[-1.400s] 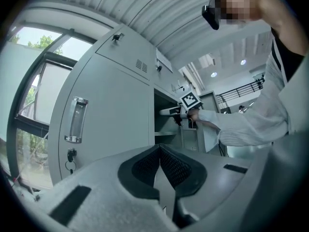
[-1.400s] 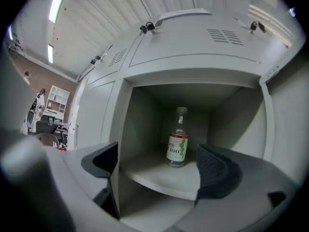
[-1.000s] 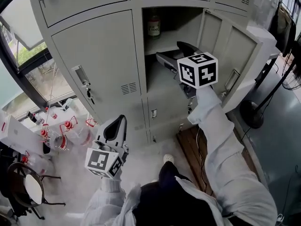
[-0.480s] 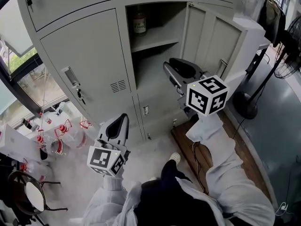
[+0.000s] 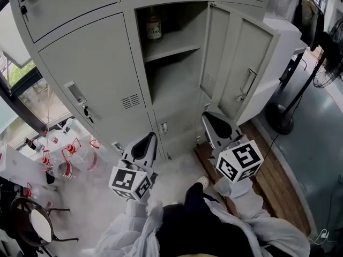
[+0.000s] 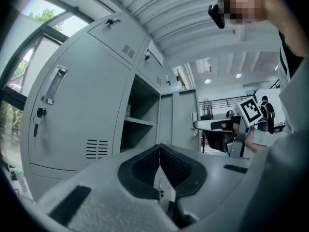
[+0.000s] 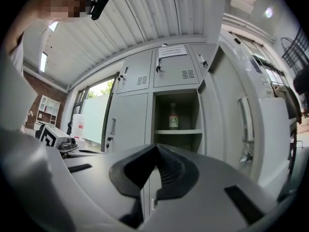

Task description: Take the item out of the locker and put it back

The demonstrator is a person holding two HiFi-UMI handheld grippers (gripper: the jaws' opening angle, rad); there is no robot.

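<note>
1. While both grippers hang low in front of it, the locker (image 5: 99, 63) has one compartment open, with its door (image 5: 238, 63) swung out to the right.
2. Inside, a bottle (image 5: 154, 28) with a pale label stands upright on the shelf (image 5: 171, 51), toward the back left.
3. Right gripper (image 5: 206, 115): the jaws have just been closing and now sit pressed together, with nothing between them.
4. Left gripper (image 5: 151, 136): jaws together too, gripping nothing.
5. So the bottle is well apart from both tools, higher up and deeper in the locker, and neither touches it. From the right gripper view it sits just above the closed tips.
</note>
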